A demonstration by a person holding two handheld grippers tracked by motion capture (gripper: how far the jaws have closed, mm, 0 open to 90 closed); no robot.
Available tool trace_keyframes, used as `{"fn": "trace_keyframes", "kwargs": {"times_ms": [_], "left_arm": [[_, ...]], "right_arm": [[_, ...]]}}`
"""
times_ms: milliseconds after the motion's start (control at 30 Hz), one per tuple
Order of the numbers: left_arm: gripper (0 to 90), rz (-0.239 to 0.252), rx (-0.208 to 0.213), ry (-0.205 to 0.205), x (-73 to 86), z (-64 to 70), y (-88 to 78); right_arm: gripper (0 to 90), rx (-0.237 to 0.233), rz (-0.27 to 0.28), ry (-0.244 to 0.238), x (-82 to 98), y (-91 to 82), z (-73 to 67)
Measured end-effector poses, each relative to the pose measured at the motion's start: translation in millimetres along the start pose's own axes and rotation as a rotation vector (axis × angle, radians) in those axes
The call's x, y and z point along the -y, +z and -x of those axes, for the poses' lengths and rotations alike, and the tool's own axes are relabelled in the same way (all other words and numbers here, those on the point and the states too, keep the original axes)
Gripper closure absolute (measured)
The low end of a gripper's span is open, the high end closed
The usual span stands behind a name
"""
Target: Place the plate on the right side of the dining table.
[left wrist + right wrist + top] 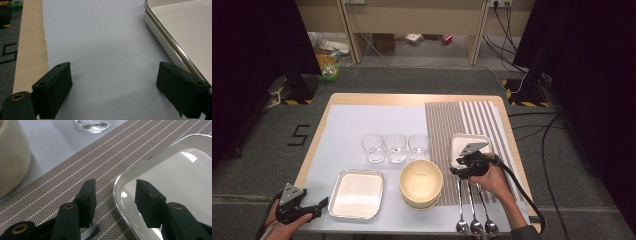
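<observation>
A grey carpeted floor (422,80) is seen around the wooden bench (412,99); black curtains (257,40) are hung at both sides, and cables (507,30) are trailed behind.

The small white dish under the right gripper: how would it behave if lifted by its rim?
The small white dish looks rigid and glossy, so it may slip between the pads. The right gripper straddles only one rim edge, jaws open, so the dish would likely tilt when lifted.

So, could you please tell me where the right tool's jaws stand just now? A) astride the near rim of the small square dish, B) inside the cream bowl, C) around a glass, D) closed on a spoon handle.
A: in the right gripper view, the right tool has one jaw over the striped mat and the other inside the small square dish, pads not pressing its rim.
</observation>
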State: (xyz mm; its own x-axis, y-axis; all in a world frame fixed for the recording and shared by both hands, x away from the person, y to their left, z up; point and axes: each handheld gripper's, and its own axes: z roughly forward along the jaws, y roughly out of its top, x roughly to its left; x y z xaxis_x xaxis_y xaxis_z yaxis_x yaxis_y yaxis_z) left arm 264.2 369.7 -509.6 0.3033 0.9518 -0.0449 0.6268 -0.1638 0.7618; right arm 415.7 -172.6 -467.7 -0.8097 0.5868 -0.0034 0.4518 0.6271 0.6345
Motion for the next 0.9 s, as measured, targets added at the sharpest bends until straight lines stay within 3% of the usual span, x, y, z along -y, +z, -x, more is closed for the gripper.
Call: {"fn": "trace_keyframes", "kwargs": {"times_ms": [200, 333, 533, 633, 800, 900], "left_arm": [[11.9, 0.000, -0.001, 0.000, 0.0, 0.1, 0.0], [11.9, -0.001, -0.001, 0.000, -0.2, 0.1, 0.1], [11.9, 0.000, -0.002, -0.001, -0.1, 0.2, 0.1], [11.9, 0.000, -0.002, -0.001, 0.0, 0.2, 0.1], [11.9, 0.001, -0.001, 0.000, 0.1, 0.1, 0.0], [11.9, 0.001, -0.001, 0.000, 0.0, 0.1, 0.1]], "right_arm": [[62.8, 0.007, -0.008, -0.024, -0.8, 10.4, -3.3], [69.9, 0.016, -0.009, -0.077, -0.7, 10.7, -4.0], [74.8, -0.028, 0.010, -0.152, -0.4, 11.7, -6.2], [74.9, -0.046, 0.011, -0.163, -0.3, 11.7, -7.1], [62.4, -0.040, 0.010, -0.120, -0.5, 5.6, -5.5], [58.9, -0.014, 0.032, -0.056, -0.4, -11.1, 1.3]]}}
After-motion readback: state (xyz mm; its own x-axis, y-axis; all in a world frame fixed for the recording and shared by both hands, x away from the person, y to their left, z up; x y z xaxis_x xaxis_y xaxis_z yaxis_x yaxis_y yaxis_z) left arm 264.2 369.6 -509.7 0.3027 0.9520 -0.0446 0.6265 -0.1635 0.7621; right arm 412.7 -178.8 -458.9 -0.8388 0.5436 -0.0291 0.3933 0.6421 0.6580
